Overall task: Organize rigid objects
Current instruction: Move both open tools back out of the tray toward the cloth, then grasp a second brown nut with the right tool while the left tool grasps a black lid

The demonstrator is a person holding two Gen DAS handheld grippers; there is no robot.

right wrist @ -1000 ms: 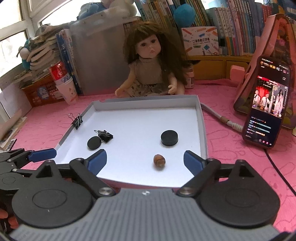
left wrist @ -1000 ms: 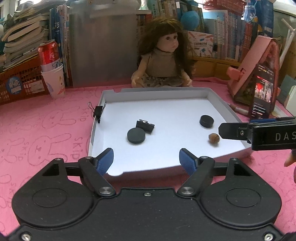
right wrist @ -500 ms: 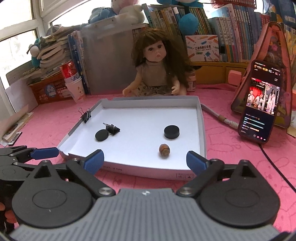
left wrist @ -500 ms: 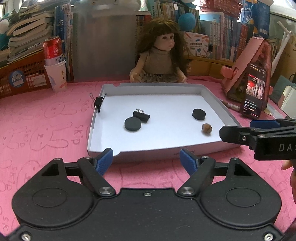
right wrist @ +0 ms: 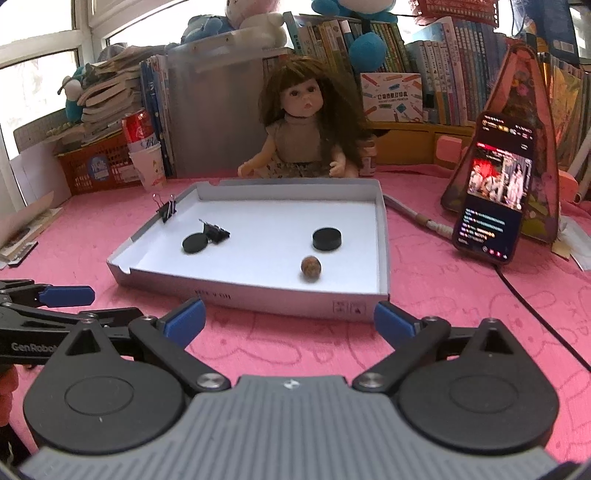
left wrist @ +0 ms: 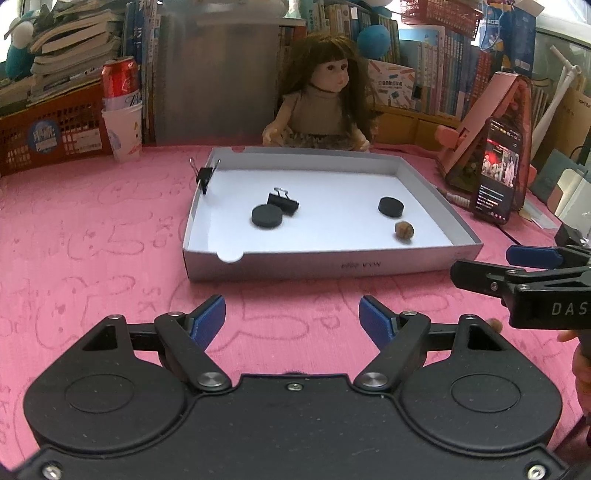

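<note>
**Five small items in the tray**

I see a shallow white tray (left wrist: 436, 199) lying flat on the pink counter (left wrist: 92, 240). Inside it, a flat black disc (left wrist: 266, 216) lies at the left, touching a black clip (left wrist: 283, 202) lying on its side. A second disc (left wrist: 390, 206) sits toward the right, with a brown nut (left wrist: 404, 231) near it. Another clip (left wrist: 205, 175) is clamped upright on the tray's left wall.

I'm in a home study: packed books (right wrist: 373, 40), doll (right wrist: 303, 122), plush toys (right wrist: 255, 18), pink-clothed worktop (right wrist: 461, 306).
</note>
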